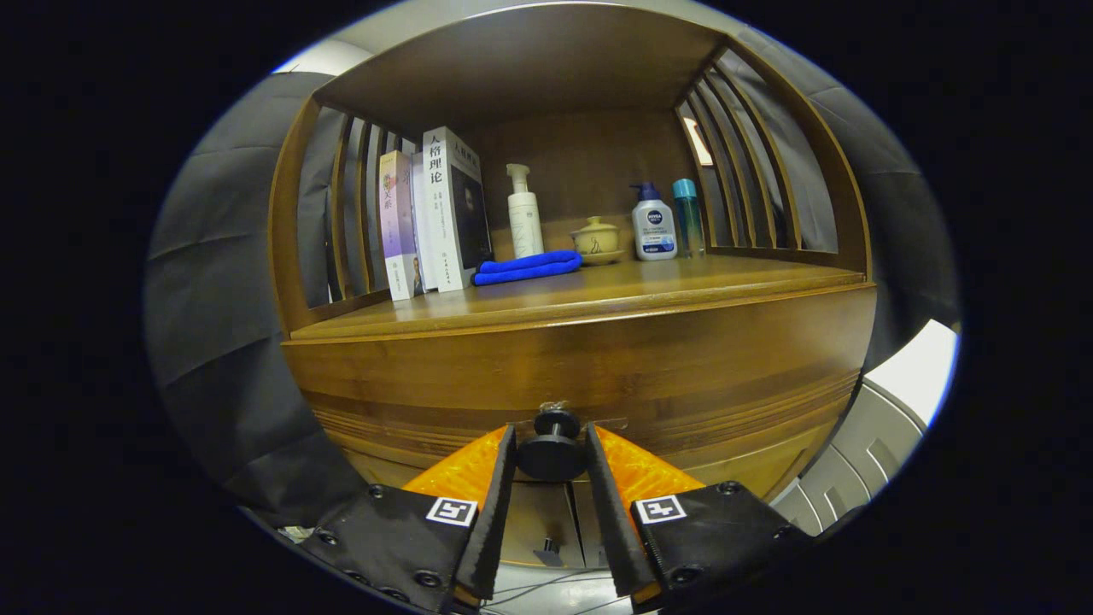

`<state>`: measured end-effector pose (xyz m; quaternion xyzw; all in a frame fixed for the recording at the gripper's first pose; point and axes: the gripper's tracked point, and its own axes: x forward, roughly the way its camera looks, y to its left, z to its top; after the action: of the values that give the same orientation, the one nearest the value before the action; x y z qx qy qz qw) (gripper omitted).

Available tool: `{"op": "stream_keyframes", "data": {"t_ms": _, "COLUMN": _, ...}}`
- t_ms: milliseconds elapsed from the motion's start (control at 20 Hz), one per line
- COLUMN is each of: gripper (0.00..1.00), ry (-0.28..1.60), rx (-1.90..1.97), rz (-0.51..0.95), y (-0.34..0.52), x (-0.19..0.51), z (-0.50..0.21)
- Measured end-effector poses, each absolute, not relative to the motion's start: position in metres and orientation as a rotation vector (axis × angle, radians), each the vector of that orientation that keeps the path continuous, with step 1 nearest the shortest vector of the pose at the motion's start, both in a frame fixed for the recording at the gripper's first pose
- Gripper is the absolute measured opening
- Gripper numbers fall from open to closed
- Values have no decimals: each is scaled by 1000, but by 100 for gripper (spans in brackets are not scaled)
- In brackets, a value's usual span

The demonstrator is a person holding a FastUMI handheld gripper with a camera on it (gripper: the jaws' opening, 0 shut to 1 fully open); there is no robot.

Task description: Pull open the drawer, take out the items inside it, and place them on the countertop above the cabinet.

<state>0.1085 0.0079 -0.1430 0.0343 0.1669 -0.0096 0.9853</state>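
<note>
A wooden cabinet has a drawer front point(581, 376) under its countertop point(598, 295). A round dark knob point(552, 448) sticks out from the drawer front, low in the middle. My gripper point(552, 453) has its two fingers on either side of this knob, pressing against it. The drawer looks closed, its front flush with the cabinet body. What lies inside the drawer is hidden.
On the countertop stand several books point(435, 213) at the left, a folded blue cloth point(528, 266), a white pump bottle point(523, 213), a small lidded ceramic pot point(596, 237), a white lotion bottle point(654, 224) and a teal bottle point(687, 215). Slatted wooden sides enclose the shelf. Bare wood lies along the countertop's front edge.
</note>
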Motion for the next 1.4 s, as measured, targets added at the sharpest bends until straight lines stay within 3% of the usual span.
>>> {"op": "stream_keyframes", "data": {"t_ms": 100, "gripper": 53, "ry": 348, "rx": 71, "rz": -20, "y": 8, "x": 109, "z": -146}}
{"op": "stream_keyframes", "data": {"t_ms": 500, "gripper": 30, "ry": 400, "rx": 89, "rz": -13, "y": 6, "x": 108, "z": -149}}
{"op": "stream_keyframes", "data": {"t_ms": 1400, "gripper": 30, "ry": 422, "rx": 49, "rz": -43, "y": 12, "x": 49, "z": -145}}
